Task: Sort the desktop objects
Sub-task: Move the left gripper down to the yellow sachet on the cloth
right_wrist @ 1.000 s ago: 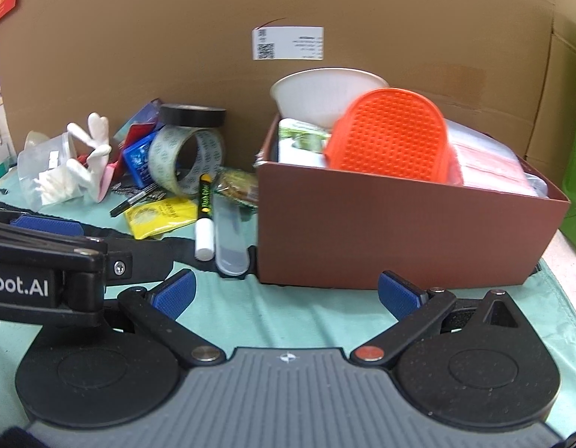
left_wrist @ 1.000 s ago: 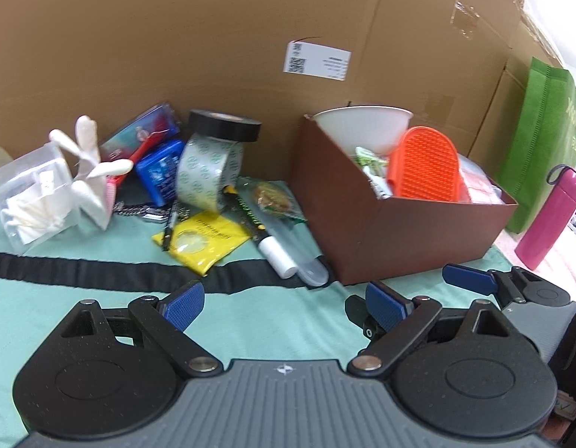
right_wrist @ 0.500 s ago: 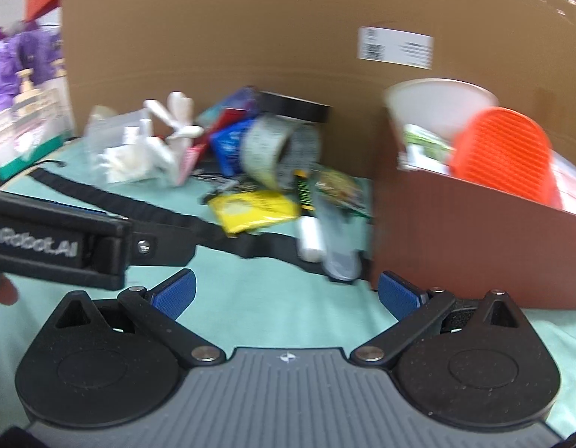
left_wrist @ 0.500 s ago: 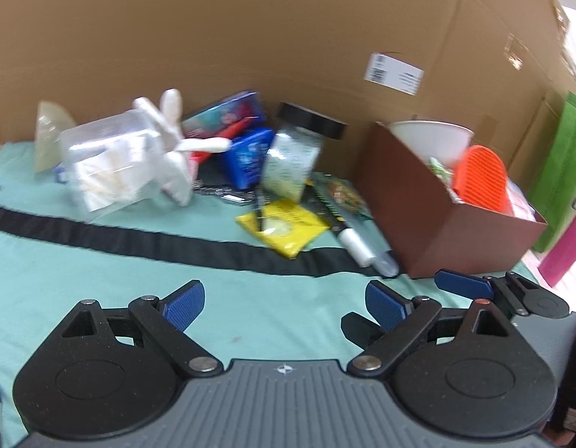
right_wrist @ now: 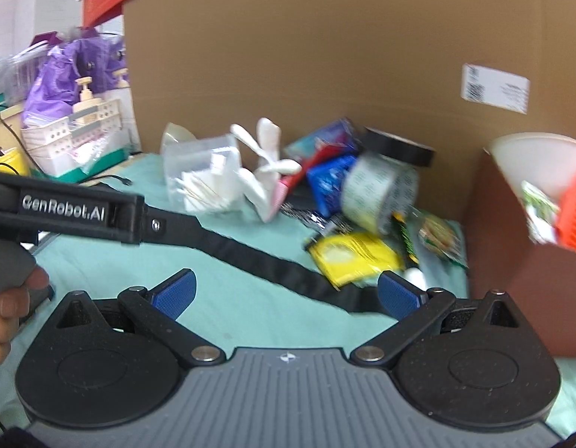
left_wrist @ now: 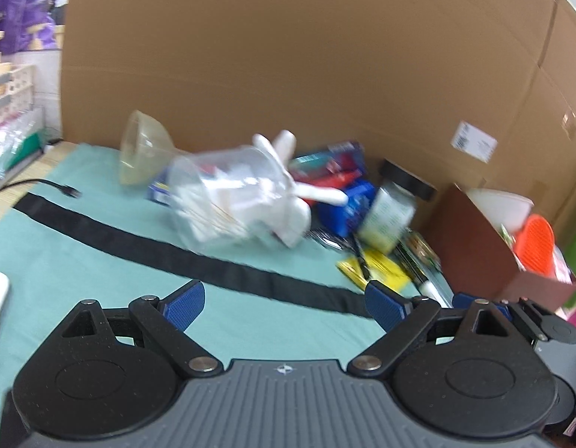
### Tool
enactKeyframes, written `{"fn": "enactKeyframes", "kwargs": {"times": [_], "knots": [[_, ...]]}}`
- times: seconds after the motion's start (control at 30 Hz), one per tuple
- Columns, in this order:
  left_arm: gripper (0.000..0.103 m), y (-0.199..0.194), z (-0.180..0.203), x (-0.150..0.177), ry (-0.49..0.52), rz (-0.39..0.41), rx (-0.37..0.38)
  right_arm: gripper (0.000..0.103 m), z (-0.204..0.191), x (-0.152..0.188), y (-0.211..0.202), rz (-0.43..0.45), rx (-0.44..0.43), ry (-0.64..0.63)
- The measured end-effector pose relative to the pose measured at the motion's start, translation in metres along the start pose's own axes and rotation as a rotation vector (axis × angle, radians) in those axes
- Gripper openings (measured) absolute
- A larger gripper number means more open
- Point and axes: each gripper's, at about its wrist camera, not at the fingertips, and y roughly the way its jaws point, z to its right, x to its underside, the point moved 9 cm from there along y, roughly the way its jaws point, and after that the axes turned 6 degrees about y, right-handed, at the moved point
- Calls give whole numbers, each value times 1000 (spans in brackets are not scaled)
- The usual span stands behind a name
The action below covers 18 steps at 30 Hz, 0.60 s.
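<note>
A pile of desk items lies on the green cloth against the cardboard wall: a clear plastic box of cotton swabs point(left_wrist: 221, 201) point(right_wrist: 204, 175), a white hand-shaped holder point(left_wrist: 288, 194) point(right_wrist: 265, 164), a clear tape roll point(left_wrist: 387, 212) point(right_wrist: 379, 190), a black tape roll point(right_wrist: 400, 145), a blue packet point(right_wrist: 327, 179), a yellow sachet point(left_wrist: 377, 274) point(right_wrist: 353, 255) and a marker point(right_wrist: 409, 257). The brown box point(left_wrist: 470, 239) point(right_wrist: 512, 254) at the right holds a white bowl point(right_wrist: 538, 156) and an orange brush point(left_wrist: 534, 239). My left gripper point(left_wrist: 284, 298) is open and empty. My right gripper point(right_wrist: 286, 291) is open and empty.
A black strap point(left_wrist: 176, 254) runs across the cloth. A clear cup point(left_wrist: 142, 153) lies at the pile's left. A cable end point(left_wrist: 68, 190) lies at the far left. A white rack with bottles point(right_wrist: 83, 127) stands beyond the cloth's left edge. The left gripper's body point(right_wrist: 71, 209) crosses the right view.
Both grippers have swung to the left, so the pile and the brown box have shifted right in both views. Both stay open and empty.
</note>
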Motion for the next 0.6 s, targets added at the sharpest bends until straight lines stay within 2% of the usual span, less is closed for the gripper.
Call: {"fn": "enactKeyframes", "kwargs": {"times": [0.13, 0.2, 0.23, 0.37, 0.4, 0.47, 0.6], "knots": [[95, 1, -8, -2, -11, 2, 21, 99, -7, -7, 13, 6, -6, -1], [95, 6, -5, -1, -5, -9, 41, 81, -3, -7, 21, -3, 5, 3], [94, 10, -1, -1, 3, -17, 53, 79, 0, -6, 27, -17, 16, 9], [92, 29, 18, -1, 47, -34, 113, 78, 12, 0, 46, -58, 50, 11], [90, 36, 23, -1, 50, -43, 128, 76, 14, 1, 50, -58, 61, 4], [80, 49, 33, -1, 53, -66, 163, 74, 19, 1, 57, -60, 80, -12], [77, 68, 48, 3, 73, -95, 196, 70, 31, -1, 71, -70, 98, -11]]}}
